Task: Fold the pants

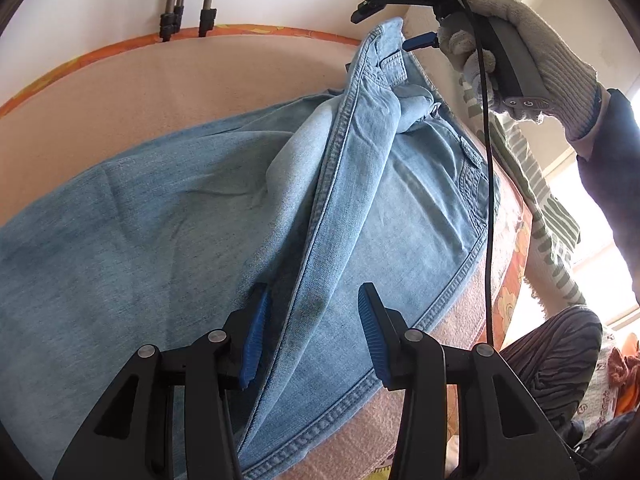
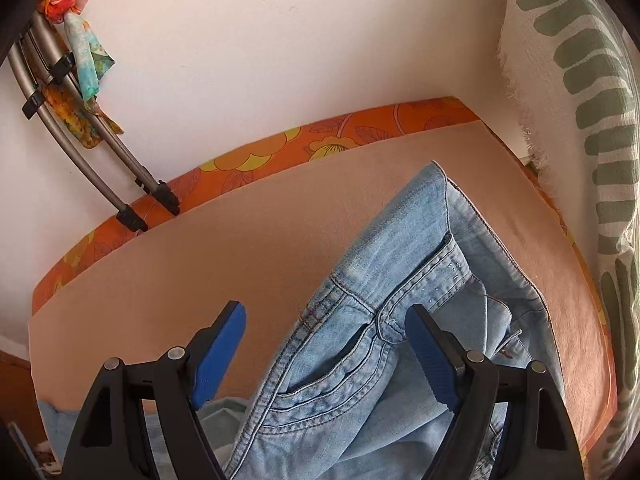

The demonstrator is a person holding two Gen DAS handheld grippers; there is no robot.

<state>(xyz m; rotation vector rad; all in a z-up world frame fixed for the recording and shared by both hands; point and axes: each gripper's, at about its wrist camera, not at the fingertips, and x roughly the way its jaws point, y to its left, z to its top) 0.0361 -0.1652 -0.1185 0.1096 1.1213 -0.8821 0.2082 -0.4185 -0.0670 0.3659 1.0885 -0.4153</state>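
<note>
The pants (image 2: 384, 344) cover the near and right part of the bed (image 2: 224, 264), with a raised ridge of doubled denim running from the near edge toward the far right corner. Bare peach cover lies open along the far edge and the far left, wide enough for a gripper to pass. Grey tubes (image 2: 100, 136) lean against the wall at the far left edge and block that spot. A green-striped cloth (image 2: 592, 120) hangs just beside the right edge, crowding the far right corner. In the left wrist view a black cable (image 1: 486, 200) hangs across the pants near the right edge.
</note>
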